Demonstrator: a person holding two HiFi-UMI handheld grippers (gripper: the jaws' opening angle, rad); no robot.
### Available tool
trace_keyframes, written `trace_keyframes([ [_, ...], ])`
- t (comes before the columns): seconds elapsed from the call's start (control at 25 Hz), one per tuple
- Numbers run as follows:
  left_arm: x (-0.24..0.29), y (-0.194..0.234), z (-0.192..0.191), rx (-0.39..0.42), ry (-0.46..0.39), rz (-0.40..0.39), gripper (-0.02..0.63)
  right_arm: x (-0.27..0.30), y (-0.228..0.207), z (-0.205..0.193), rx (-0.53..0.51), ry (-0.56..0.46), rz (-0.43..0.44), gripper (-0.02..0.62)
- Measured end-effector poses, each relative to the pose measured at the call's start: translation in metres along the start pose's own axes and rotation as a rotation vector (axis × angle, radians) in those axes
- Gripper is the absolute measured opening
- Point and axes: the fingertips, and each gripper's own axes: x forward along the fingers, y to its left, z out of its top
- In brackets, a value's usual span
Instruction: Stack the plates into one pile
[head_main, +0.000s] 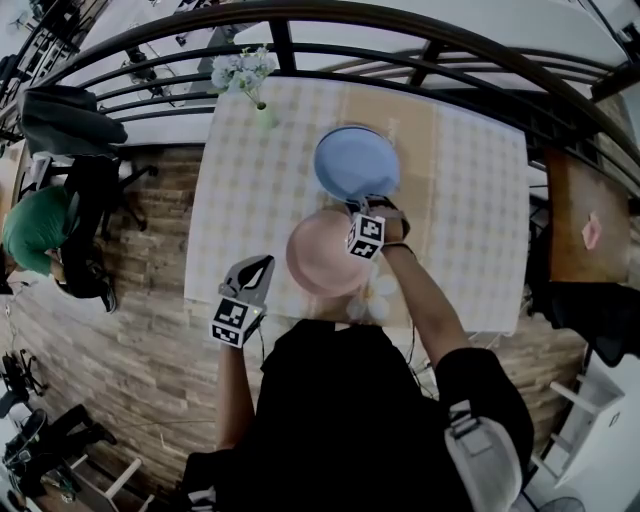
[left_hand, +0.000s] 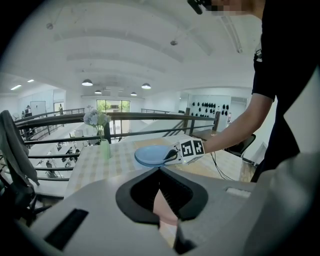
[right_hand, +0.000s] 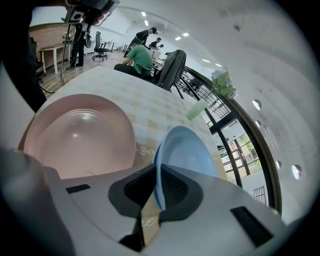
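Observation:
A blue plate (head_main: 355, 163) is over the middle of the checked table (head_main: 480, 200), and my right gripper (head_main: 368, 205) is shut on its near rim. In the right gripper view the blue plate's (right_hand: 187, 150) rim runs between the pads of the right gripper (right_hand: 157, 192). A pink plate (head_main: 322, 255) lies flat just in front of it, also in the right gripper view as the pink plate (right_hand: 80, 135) at left. My left gripper (head_main: 262, 265) hovers at the table's front left, just left of the pink plate. Its jaws stand slightly apart, holding nothing. The left gripper (left_hand: 162, 192) shows only pink through its gap.
A green vase of flowers (head_main: 262, 110) stands at the table's far left edge. A dark railing (head_main: 420, 60) runs behind the table. A draped chair (head_main: 60, 120) and a seated person in green (head_main: 35, 230) are at left. Pale round things (head_main: 372, 300) lie near the front edge.

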Motion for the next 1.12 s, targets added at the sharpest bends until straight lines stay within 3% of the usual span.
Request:
trace_keyframes([
  [0.6,0.0,0.006,-0.007,0.011,0.01,-0.013,0.0,0.012,0.002,0.0,0.028,0.018,0.01,0.021],
  [0.84,0.002,0.004,-0.008,0.005,0.006,-0.016,0.0,0.014,0.0,0.001,-0.026,0.013,-0.01,0.035],
  [1.12,0.001,0.001,-0.005,0.004,0.01,-0.017,0.0,0.016,0.008,-0.001,0.063,0.005,0.065,0.07],
])
